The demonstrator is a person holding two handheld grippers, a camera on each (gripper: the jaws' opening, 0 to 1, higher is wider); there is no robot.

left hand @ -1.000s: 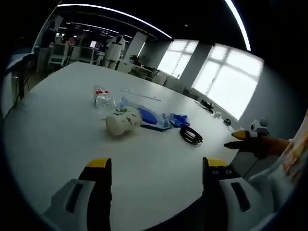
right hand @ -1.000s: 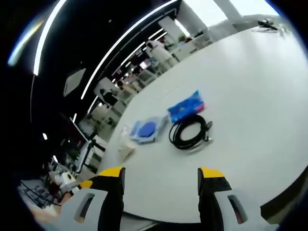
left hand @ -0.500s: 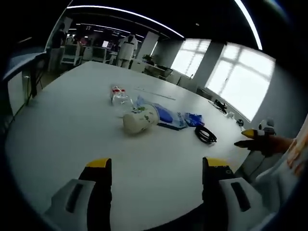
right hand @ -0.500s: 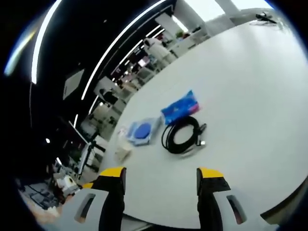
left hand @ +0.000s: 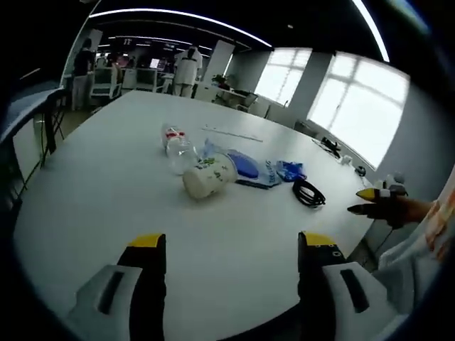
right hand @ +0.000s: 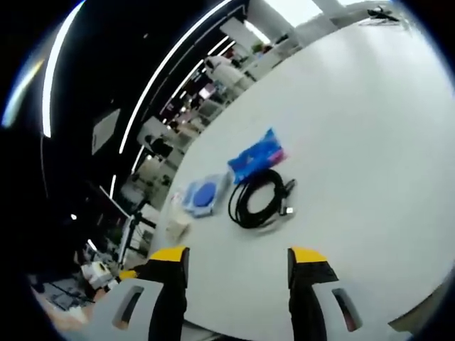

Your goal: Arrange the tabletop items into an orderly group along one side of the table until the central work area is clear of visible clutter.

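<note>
— Any legible text, labels, brands or numbers?

— None. Green printing on the white cup lying on the worktop, too small and blurred to read. Red label band on the clear bottle, not readable. Markings on the blue packet, not resolvable in the right gripper view.

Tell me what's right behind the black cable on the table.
A crumpled blue bag lies just behind the cable, touching its far loop. Whatever is under the bag is hidden.
</note>
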